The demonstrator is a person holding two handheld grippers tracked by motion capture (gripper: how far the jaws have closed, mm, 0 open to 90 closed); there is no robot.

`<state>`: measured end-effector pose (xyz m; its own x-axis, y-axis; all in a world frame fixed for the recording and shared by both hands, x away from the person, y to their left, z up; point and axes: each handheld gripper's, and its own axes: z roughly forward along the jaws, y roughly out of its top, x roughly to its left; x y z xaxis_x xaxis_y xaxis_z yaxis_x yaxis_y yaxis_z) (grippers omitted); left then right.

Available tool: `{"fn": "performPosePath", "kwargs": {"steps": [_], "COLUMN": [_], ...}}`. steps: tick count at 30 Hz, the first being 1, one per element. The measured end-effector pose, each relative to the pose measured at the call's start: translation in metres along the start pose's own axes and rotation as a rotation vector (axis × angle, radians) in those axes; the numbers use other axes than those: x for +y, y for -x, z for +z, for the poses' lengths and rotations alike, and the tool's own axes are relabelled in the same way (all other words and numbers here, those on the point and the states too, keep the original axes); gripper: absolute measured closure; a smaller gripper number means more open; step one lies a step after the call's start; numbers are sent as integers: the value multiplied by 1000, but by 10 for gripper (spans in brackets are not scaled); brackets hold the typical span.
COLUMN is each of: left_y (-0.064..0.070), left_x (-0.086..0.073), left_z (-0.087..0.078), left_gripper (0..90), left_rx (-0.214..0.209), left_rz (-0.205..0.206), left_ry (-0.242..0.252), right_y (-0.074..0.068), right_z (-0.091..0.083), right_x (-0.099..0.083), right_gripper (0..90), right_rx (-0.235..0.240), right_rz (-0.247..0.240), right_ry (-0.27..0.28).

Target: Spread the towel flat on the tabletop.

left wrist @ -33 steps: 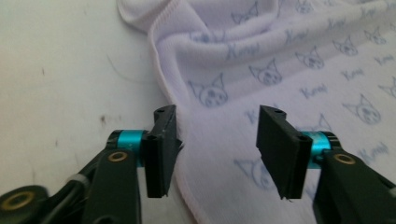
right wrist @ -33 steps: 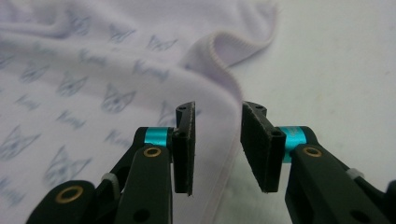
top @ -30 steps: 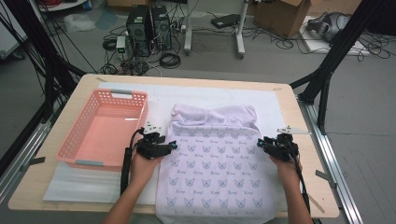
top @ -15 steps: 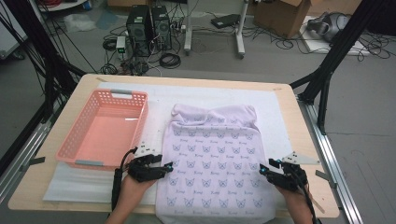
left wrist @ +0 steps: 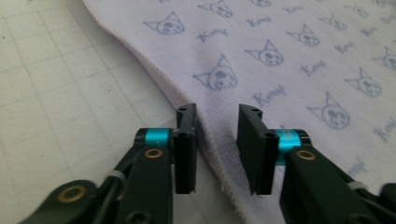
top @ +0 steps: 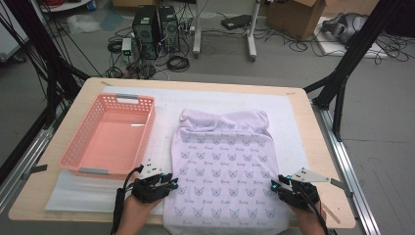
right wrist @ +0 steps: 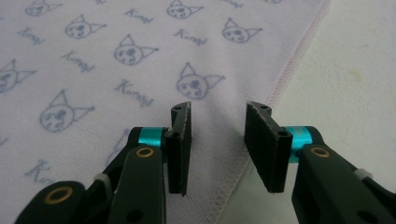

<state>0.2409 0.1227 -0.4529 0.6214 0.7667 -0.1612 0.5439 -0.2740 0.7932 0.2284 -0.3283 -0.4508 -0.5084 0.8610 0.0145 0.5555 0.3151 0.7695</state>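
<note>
Left gripper (top: 172, 184) sits at the near left edge of the pale lilac cloth printed with blue cat faces (top: 224, 171), and I've got its jaws parted, nothing between the pads. From its own camera, the left gripper (left wrist: 217, 140) straddles the stitched hem: the cloth's edge runs up between the two jaws, with fabric ahead and to the right of them and the white gridded mat (left wrist: 60, 79) off to their left. Right gripper (top: 275, 186) sits at the opposite near edge, jaws apart too, holding nothing. In its own view, the right gripper (right wrist: 218, 140) has the hem just ahead, fabric spreading to its left, bare white mat to its right. Cloth lies flat on the mat between my two grippers, stretching away from them. Beyond the left gripper, off to its left, stands the salmon-pink plastic slotted basket (top: 83, 155).
</note>
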Motion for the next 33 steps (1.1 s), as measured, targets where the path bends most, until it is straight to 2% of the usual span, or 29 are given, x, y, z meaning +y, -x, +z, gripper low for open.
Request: {"fn": "performPosePath", "kwargs": {"steps": [5,6,8,9,13,16,23,25,27,28,29,31,33], "left_y": [0,0,1,2,4,8,18,22,25,26,26,26,23], "left_x": [0,-1,-1,-2,-8,-15,-31,-35,-39,-40,-40,-37,-32], "left_z": [-1,-1,-2,-3,-11,-19,-35,-39,-42,-44,-44,-44,-42], "left_gripper": [845,852,864,868,872,872,871,871,865,848,786,626,537], "left_rx": [-18,-16,-12,-13,-30,-42,-70,-76,-77,-77,-73,-64,-47], "left_rz": [12,16,10,6,-5,-15,-10,5,10,11,10,1,3], "left_ry": [-7,-9,-9,-7,-12,-5,-7,-4,5,12,22,60,98], "right_y": [-4,-4,-4,-4,-4,-5,-13,-15,-16,-16,-14,-10,-7], "right_z": [-4,-5,-7,-8,-13,-21,-44,-49,-56,-59,-62,-66,-64], "right_x": [-1,-2,-3,-3,-5,-10,-28,-34,-38,-40,-43,-44,-41], "right_gripper": [611,637,844,858,870,871,871,875,893,885,808,759,723], "right_rx": [-10,-12,-16,-2,20,43,81,92,83,79,84,87,82], "right_rz": [-16,-16,-12,-3,22,18,9,8,3,8,18,57,83], "right_ry": [-15,-15,-20,-22,-38,-39,-42,-47,-39,-46,-31,6,39]}}
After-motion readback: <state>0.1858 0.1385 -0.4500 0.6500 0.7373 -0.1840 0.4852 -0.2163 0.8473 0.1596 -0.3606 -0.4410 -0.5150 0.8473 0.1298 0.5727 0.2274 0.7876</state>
